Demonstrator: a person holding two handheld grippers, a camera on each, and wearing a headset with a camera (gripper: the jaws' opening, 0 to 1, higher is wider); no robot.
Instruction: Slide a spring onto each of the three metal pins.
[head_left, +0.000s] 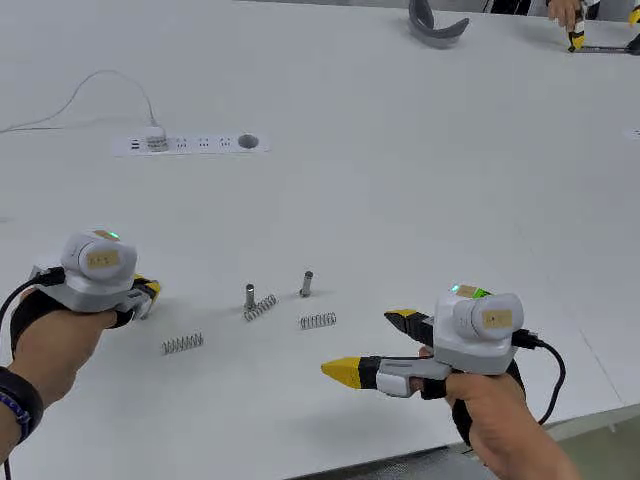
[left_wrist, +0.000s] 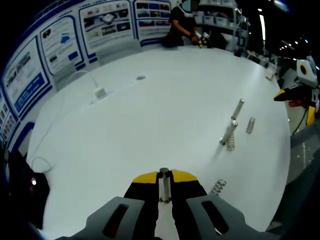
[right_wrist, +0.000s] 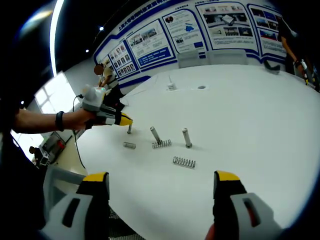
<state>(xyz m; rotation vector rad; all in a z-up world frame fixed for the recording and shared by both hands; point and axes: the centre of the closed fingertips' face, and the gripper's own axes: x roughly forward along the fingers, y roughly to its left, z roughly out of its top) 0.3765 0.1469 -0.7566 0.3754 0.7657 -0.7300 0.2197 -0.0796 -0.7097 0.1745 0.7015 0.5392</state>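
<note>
Fingers (left_wrist: 145, 179) of the left gripper (head_left: 147, 291) are clamped together on one pin (left_wrist: 164, 186), which points down from the yellow tips in the right gripper view. The right gripper (head_left: 375, 345) hovers over the near part of the table (head_left: 420, 180) with its jaws spread wide apart.

Between the grippers a second pin (head_left: 250, 296) stands upright with a spring (head_left: 260, 308) touching its base. A third pin (head_left: 307, 284) stands free just to its right. A second spring (head_left: 318, 321) lies just in front of the pins. A third spring (head_left: 182, 343) lies further left, nearer the left gripper. All three springs lie flat on the table.

Open white tabletop surrounds the pins on every side (room to approach from either hand). The near edge (head_left: 600, 408) runs just behind the right gripper.

Far back, well apart from the work, are a power strip (head_left: 190, 144) with a cable (head_left: 75, 98), a grey curved object (head_left: 436, 28) and another person's hand (head_left: 564, 12).
</note>
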